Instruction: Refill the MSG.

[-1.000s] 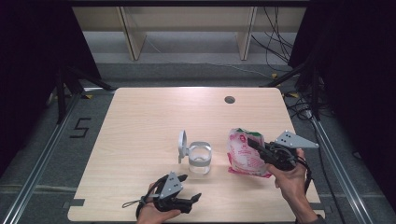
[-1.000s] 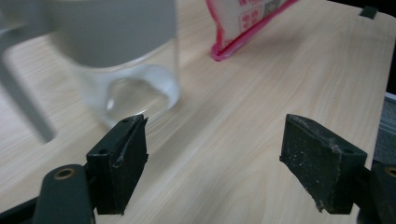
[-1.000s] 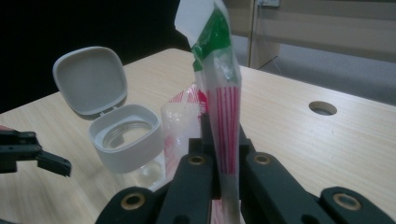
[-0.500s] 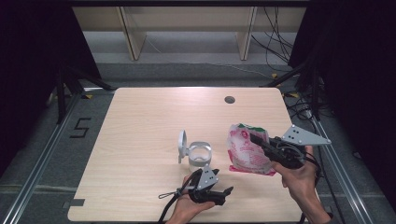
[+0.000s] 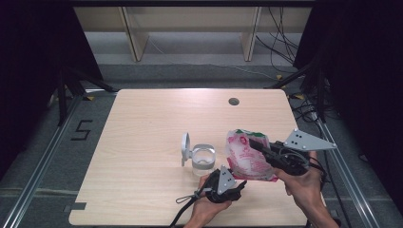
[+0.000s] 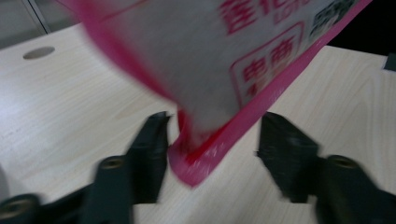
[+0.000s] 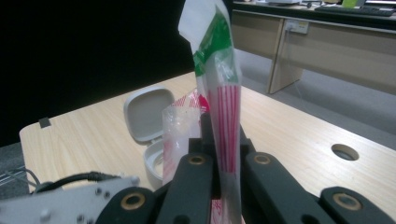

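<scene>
Right tool [image 5: 259, 145] is pinching the snack bag [image 5: 244, 159] upright; left tool [image 6: 212, 140], spread, is straddling its bottom corner, probably needing to clamp next.

- Pink-and-white snack bag [image 5: 247, 159] held upright off the table, top edge pinched, printed with red characters, green at top.
- Clear jar [image 5: 203, 159] stood just left of it, hinged white lid [image 5: 185, 148] flipped open.

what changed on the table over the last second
The left gripper travelled right along the near edge to the pink bag, and its open jaws now straddle the bag's bottom corner. The right gripper stayed clamped on the bag's top, lifting it slightly. The clear jar with its flipped-open lid stayed put.
</scene>
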`<state>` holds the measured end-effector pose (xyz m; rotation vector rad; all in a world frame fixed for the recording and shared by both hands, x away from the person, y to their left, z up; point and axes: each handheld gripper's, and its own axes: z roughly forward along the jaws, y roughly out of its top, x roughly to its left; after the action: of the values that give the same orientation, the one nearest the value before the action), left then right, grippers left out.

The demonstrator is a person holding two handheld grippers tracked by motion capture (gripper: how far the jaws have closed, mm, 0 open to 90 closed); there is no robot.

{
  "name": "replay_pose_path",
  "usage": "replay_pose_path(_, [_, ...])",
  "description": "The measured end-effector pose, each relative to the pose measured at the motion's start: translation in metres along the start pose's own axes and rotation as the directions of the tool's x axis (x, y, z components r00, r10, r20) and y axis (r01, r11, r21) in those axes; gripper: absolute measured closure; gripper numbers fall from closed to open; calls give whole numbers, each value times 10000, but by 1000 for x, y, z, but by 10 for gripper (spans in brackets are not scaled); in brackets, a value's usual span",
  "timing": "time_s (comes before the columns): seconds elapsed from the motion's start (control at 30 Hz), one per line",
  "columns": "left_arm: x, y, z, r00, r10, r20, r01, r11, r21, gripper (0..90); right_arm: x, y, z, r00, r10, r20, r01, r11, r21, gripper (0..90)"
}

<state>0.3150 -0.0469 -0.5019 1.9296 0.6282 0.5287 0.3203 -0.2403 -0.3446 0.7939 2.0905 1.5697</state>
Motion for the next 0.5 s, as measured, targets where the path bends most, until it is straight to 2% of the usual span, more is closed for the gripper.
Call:
replay_pose_path(0.03, [-1,1,1,9997,-219,111,219,9998,-31,531,1,0,2,9999,-27,-123,27,10000,47,900])
replay_pose_path(0.07, [-2,2,2,9998,-173,79,173,9998,-24,580,4,0,4,9996,196,-205,-191,9995,248,900])
replay_pose_path(0.1, [-3,3,4,10000,-62,-12,62,10000,-23,616,1,0,7,9995,-291,-150,292,9995,80,900])
replay_pose_path(0.13, [-6,3,5,9999,-31,-162,31,10000,4,632,3,0,9,9997,-186,-163,188,9997,164,900])
replay_pose_path(0.17, [-6,2,6,10000,-57,-23,57,10000,-15,649,2,2,10,9988,-464,-139,467,9985,270,900])
replay_pose_path(0.2, [-6,2,8,9996,-173,205,175,9998,-136,662,1,2,13,9992,-394,-32,395,9990,197,900])
replay_pose_path(0.27, [-9,2,8,9996,-208,182,209,9998,-51,673,-1,3,13,9998,-176,39,174,9988,463,900])
replay_pose_path(0.33, [-8,2,9,9987,-393,313,399,9990,-197,679,-6,4,16,9997,-225,-44,227,9991,357,900])
replay_pose_path(0.37, [-8,2,7,9987,-429,258,433,9989,-171,680,-5,4,17,9999,43,-139,-37,9988,484,900])
replay_pose_path(0.4, [-8,2,7,9987,-426,292,433,9988,-209,680,-6,5,18,9999,-110,77,107,9995,299,900])
replay_pose_path(0.47, [-6,3,6,9965,-666,504,680,9973,-262,681,-8,7,21,9997,-225,-25,226,9993,300,900])
replay_pose_path(0.5, [-6,2,6,9957,-732,567,752,9966,-342,681,-5,8,22,10000,3,-73,0,9991,429,900])
